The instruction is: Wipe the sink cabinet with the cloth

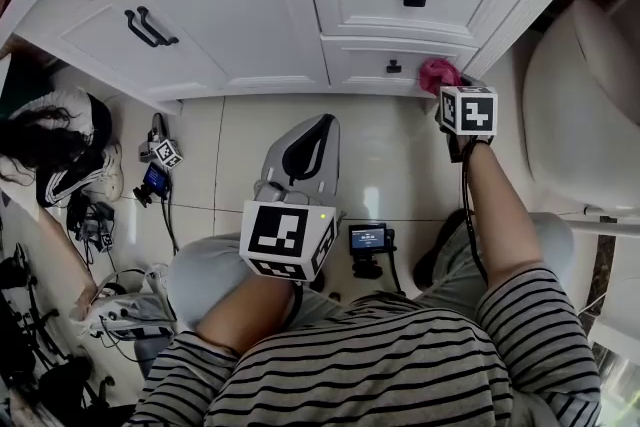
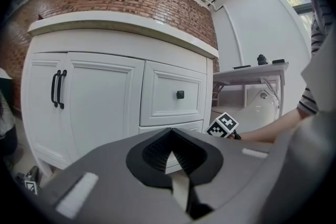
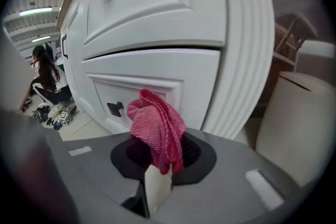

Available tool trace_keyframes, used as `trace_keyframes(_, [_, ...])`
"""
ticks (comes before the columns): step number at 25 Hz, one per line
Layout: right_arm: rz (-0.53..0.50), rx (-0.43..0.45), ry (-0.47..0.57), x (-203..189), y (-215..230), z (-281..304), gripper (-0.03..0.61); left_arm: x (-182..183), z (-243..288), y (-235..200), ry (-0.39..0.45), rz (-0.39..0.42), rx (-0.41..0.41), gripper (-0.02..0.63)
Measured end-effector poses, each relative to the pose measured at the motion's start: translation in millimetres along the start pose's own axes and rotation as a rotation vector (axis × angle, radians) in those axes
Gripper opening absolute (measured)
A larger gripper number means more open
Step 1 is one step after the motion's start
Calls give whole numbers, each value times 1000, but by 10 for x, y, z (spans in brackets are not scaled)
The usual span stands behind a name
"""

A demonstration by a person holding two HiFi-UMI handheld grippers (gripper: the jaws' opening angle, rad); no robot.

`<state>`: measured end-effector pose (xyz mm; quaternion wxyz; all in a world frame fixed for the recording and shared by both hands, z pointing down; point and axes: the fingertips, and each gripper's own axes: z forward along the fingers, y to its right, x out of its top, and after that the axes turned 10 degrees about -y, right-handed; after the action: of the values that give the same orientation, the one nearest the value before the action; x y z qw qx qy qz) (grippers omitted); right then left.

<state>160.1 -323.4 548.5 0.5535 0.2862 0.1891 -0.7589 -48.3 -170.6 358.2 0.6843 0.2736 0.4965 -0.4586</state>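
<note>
The white sink cabinet [image 1: 270, 5] fills the top of the head view, with two doors at left and two drawers at right. My right gripper [image 1: 447, 93] is shut on a pink cloth [image 1: 438, 73], held against the lower drawer's [image 3: 152, 86] right end, close to its black knob [image 3: 115, 108]. The bunched cloth [image 3: 157, 128] sticks up from the jaws in the right gripper view. My left gripper [image 1: 302, 147] rests over my knee, shut and empty, pointing at the cabinet [image 2: 105, 97] from a distance.
A white bathtub [image 1: 585, 105] stands right of the cabinet. Spare marker cubes, cables and devices [image 1: 150, 177] lie on the tiled floor at left. A small camera unit [image 1: 368, 240] sits on the floor between my knees. A person with dark hair [image 1: 50, 140] crouches at far left.
</note>
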Motion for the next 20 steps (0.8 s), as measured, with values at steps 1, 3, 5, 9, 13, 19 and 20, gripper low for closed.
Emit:
trace_keyframes(1, [25,-18,-7,-37,63,-31,71,10,-18,-12,4,-6,0,2])
trace_keyframes(3, [76,-78,-23,-124,169,-92,71,40,-64,-44,15,-18,4,2])
trace_keyframes(5, [131,-119,-30,-217,180,-114,67,62,-116,-78,27,-31,8,2])
trace_keyframes(9, [48,31,3,-188,-533,127,67,66,-196,-148,38,-62,7,2])
trace_keyframes(13, [-144,215,39,-38,-1538,460,67,60,-212,-180,23,-72,8,2])
trace_keyframes(19, [-258,197,-1,27,-1907,840,69,-60,-184,-234,6,-78,18,2])
trace_keyframes(20, [-245,170,-15,-17,-1760,856,69,-53,-186,-249,9,-77,19,2])
